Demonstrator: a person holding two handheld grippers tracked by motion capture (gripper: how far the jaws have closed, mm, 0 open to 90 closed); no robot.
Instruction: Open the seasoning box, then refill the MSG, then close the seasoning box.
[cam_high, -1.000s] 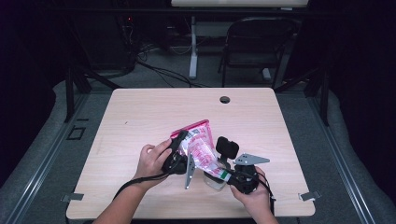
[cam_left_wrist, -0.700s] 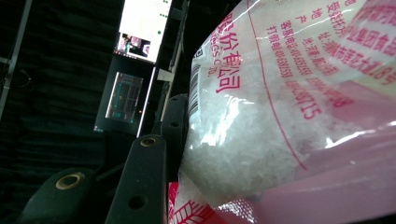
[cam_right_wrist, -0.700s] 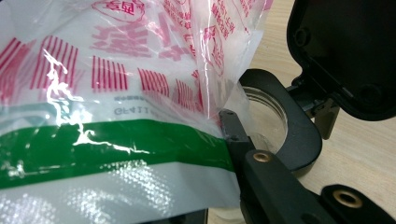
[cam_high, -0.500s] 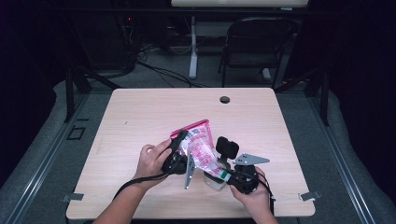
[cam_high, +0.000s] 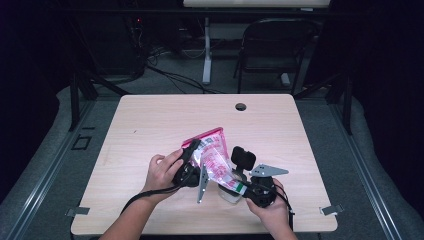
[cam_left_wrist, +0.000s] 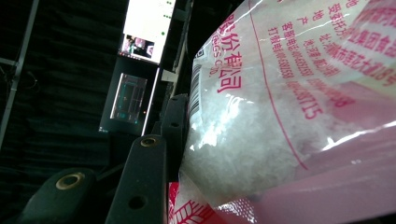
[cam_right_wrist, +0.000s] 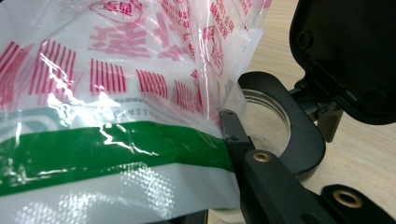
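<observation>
Left of centre in the lower half of the high view, the left gripper (cam_high: 192, 161) has its jaws partly closed on the upper side of a crinkly clear plastic bag with pink printing and a pink top edge, filled with white granules (cam_high: 214, 159); in the left gripper view a black jaw lies flat against the film of that bag (cam_left_wrist: 280, 121). The bag hangs tilted between the two hands above the pale wooden table (cam_high: 150, 125), top edge toward the upper left, lower end slanting down to the right. Just below that end stands a small clear jar with a black flip lid swung open (cam_high: 231, 192), its mouth also seen in the right gripper view (cam_right_wrist: 266, 121). At lower right the right gripper (cam_high: 248, 189) pinches the bag's lower corner by its green band (cam_right_wrist: 116, 149), jaws pressed tight on the thin film. I judge the bag soft, slippery and moderately heavy, its contents shifting as it tilts, so holds on the sealed edges and corners, not the loose belly, look safest. Compared with the earlier high views, nothing differs: hands, bag and jar sit as before.
</observation>
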